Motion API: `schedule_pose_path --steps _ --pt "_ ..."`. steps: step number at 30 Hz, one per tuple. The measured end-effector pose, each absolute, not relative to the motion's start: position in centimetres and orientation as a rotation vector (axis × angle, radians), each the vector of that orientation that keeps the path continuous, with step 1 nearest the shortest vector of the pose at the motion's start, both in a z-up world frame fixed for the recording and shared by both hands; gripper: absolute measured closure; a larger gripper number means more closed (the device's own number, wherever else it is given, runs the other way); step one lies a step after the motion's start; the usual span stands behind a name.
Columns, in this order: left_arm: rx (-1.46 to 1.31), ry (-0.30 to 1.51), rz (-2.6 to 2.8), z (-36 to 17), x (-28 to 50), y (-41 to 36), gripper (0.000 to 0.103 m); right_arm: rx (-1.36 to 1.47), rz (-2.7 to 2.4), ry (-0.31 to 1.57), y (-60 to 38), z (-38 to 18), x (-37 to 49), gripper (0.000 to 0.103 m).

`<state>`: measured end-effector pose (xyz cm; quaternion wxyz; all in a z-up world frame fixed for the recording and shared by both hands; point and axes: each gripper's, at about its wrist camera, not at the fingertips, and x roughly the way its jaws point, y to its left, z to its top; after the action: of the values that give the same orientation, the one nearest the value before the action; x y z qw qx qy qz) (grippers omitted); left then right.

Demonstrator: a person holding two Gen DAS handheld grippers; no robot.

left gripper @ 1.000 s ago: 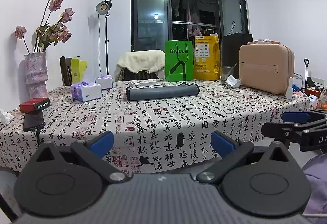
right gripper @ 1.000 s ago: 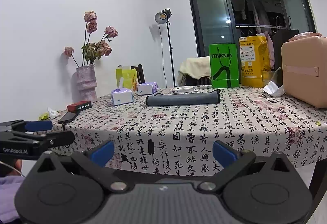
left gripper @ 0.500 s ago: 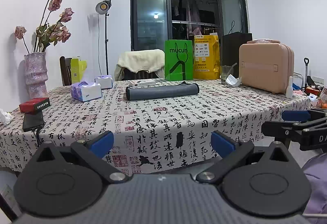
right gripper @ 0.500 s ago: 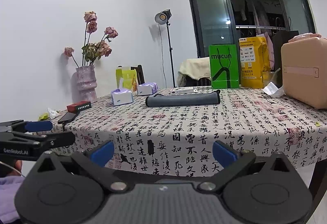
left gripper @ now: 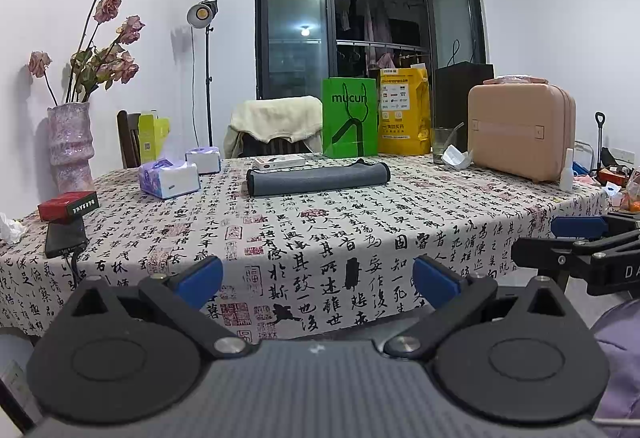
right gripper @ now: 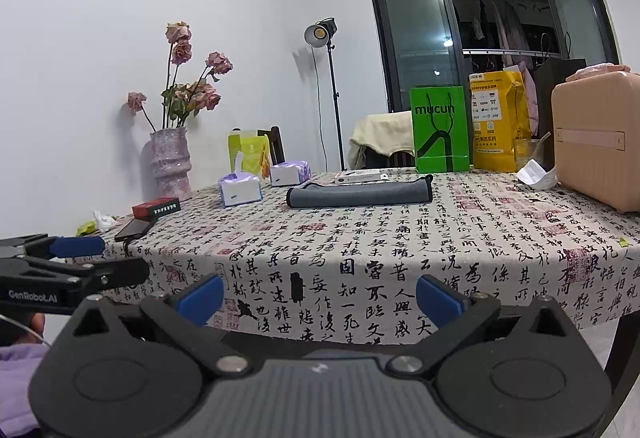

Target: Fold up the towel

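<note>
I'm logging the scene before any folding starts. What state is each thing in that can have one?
left gripper: open, holding nothing, short of the table edge.
right gripper: open, holding nothing, short of the table edge.
grey towel: folded or rolled into a long strip, lying flat on the table, untouched.
glass: upright.
pink case: shut, standing upright.
green bag: standing upright.
floor lamp: lit.

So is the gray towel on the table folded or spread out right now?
Folded. The gray towel lies as a narrow, thick strip with rounded edges on the table. Both grippers are open, away from it.
</note>
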<state>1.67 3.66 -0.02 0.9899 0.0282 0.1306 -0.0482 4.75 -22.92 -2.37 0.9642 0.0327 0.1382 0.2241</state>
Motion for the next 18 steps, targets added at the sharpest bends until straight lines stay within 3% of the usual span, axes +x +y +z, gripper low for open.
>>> schedule_pose_path --steps 18 --pt "0.051 0.255 -0.065 0.22 1.53 3.52 0.000 0.066 0.455 0.279 -22.96 -2.39 4.77 0.000"
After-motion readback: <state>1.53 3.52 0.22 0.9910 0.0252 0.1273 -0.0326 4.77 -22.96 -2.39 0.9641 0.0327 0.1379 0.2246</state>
